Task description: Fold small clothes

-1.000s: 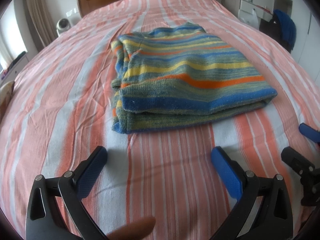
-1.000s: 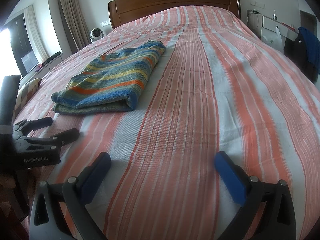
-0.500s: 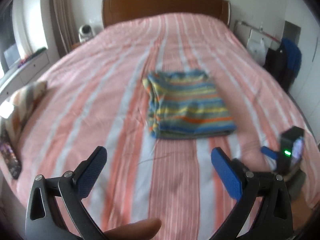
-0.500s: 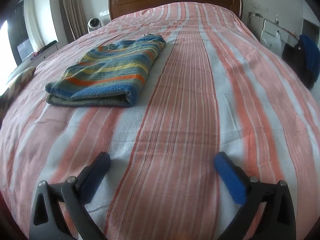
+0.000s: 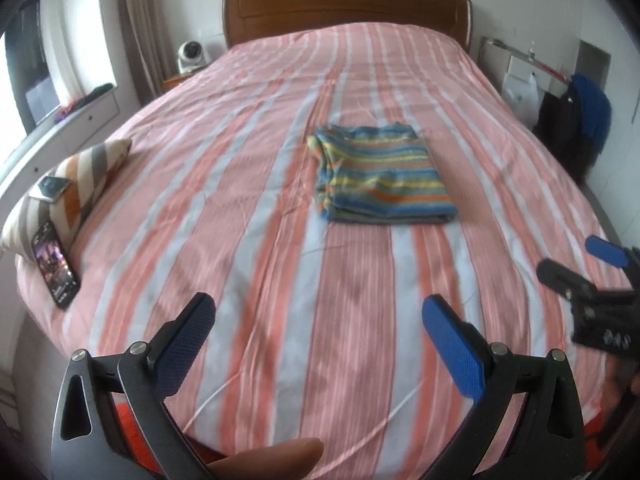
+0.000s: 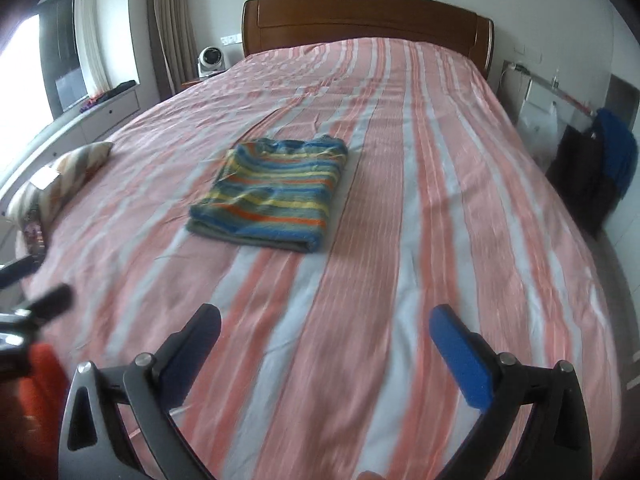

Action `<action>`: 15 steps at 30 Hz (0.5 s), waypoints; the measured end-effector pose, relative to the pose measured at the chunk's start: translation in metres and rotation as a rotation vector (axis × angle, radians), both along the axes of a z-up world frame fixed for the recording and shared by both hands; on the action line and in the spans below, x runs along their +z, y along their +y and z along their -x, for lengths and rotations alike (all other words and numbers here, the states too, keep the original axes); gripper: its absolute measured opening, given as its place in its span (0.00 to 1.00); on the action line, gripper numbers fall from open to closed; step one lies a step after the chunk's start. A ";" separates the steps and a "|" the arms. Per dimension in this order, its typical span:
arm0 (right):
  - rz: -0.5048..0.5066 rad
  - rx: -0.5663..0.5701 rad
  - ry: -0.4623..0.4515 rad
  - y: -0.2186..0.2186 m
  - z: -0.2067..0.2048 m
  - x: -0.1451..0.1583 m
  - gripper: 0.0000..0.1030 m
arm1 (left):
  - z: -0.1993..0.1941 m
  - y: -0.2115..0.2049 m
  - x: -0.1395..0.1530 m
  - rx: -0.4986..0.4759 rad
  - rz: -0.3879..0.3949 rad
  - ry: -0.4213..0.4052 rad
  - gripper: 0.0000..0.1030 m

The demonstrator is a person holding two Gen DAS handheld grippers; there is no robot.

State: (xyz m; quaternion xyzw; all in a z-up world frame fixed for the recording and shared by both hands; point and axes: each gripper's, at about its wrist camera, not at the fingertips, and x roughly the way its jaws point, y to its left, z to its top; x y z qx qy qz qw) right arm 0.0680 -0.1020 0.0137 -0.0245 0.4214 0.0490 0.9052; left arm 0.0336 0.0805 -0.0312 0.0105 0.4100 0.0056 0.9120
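Note:
A striped knit garment (image 5: 380, 176) in blue, yellow, green and orange lies folded into a neat rectangle in the middle of the bed (image 5: 248, 184). In the right wrist view the same garment (image 6: 276, 194) sits left of centre. My left gripper (image 5: 316, 340) hangs open above the foot of the bed, well short of the garment, with nothing between its blue pads. My right gripper (image 6: 324, 344) is also open and empty, held back over the foot of the bed. The right gripper (image 5: 576, 264) shows at the right edge of the left wrist view.
A striped cushion (image 5: 76, 176) lies at the bed's left edge with a phone (image 5: 54, 264) leaning against it. A wooden headboard (image 5: 344, 4) stands at the far end. A small fan (image 5: 191, 54) sits on the left nightstand. Dark and blue clothing (image 5: 580, 120) hangs at the right.
Both grippers have drawn back and up from the folded garment toward the foot of the bed, so it looks much smaller now. Both stay open. The garment has not moved.

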 end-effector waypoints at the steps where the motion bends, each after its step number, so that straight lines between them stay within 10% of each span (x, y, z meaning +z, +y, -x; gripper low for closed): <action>1: -0.006 0.003 0.004 0.001 0.005 0.002 1.00 | 0.001 0.000 0.002 0.008 -0.003 -0.003 1.00; 15: -0.024 -0.023 -0.088 0.009 0.009 0.037 1.00 | 0.007 -0.009 0.017 0.026 -0.005 -0.014 1.00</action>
